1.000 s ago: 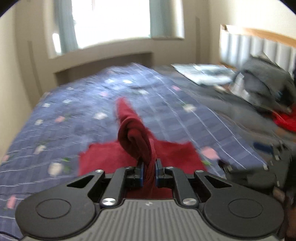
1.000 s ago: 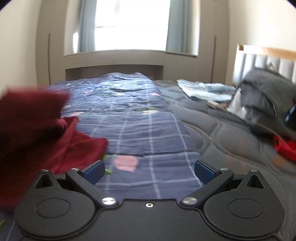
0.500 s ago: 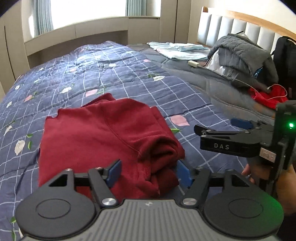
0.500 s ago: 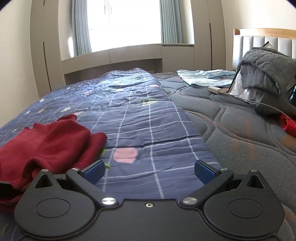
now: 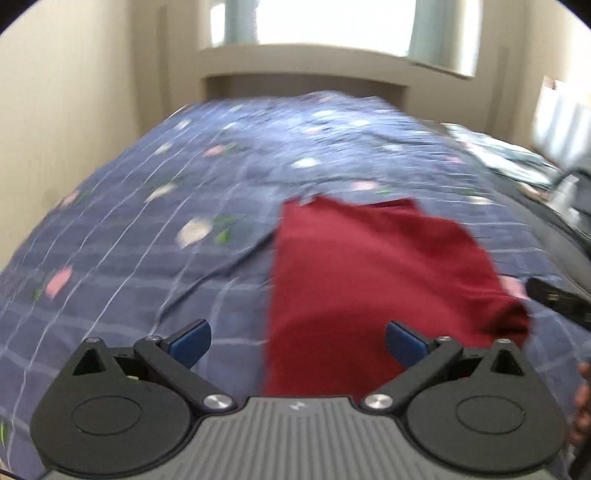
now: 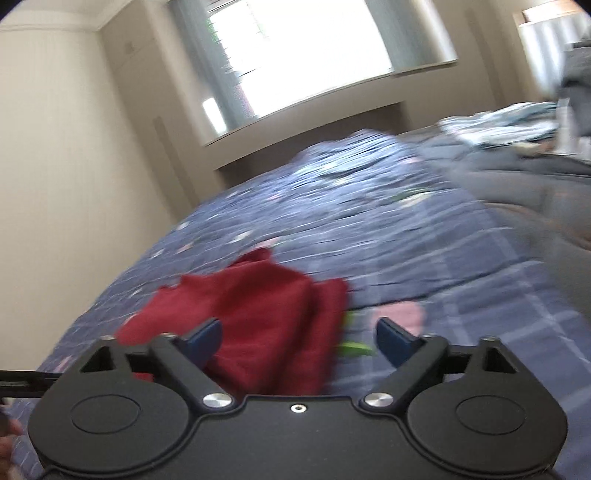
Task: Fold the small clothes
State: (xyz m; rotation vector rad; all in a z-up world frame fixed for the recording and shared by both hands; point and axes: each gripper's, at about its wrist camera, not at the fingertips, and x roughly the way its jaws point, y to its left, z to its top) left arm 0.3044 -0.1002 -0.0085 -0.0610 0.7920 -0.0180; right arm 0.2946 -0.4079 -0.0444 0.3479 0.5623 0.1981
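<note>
Room: bedroom, with a bright window (image 5: 332,22) beyond the foot of the bed and pale walls on either side
Surface, left wrist view: blue checked quilt (image 5: 155,206) with small flower prints, slightly rumpled
Garment, left wrist view: red top (image 5: 369,280) lies on the quilt just ahead, folded into a rough rectangle, its near end between the pads, its bunched right corner near the other tool
Left gripper (image 5: 297,338): jaws have just been opening and stand wide apart, touching nothing; cloth lies below the gap but is not pinched
Edge of view: tip of the other tool shows dark at right, and a bit of a hand at the lower right corner
Blur: whole left view is smeared, so seams and hems cannot be made out
Surface, right wrist view: same quilt (image 6: 424,258) tilted in frame, grey bedding (image 6: 517,173) further right
Garment, right wrist view: red top (image 6: 258,325) sits low and left, partly between the pads, with layered edges facing right
Right gripper (image 6: 299,341): jaws have just been closing a little yet are apart and empty
Handling: I judge the top soft, light and limp, likely to sag and unfold if lifted by one point
Where to hold: best pinched at two corners of one folded edge, taking all layers together
</note>
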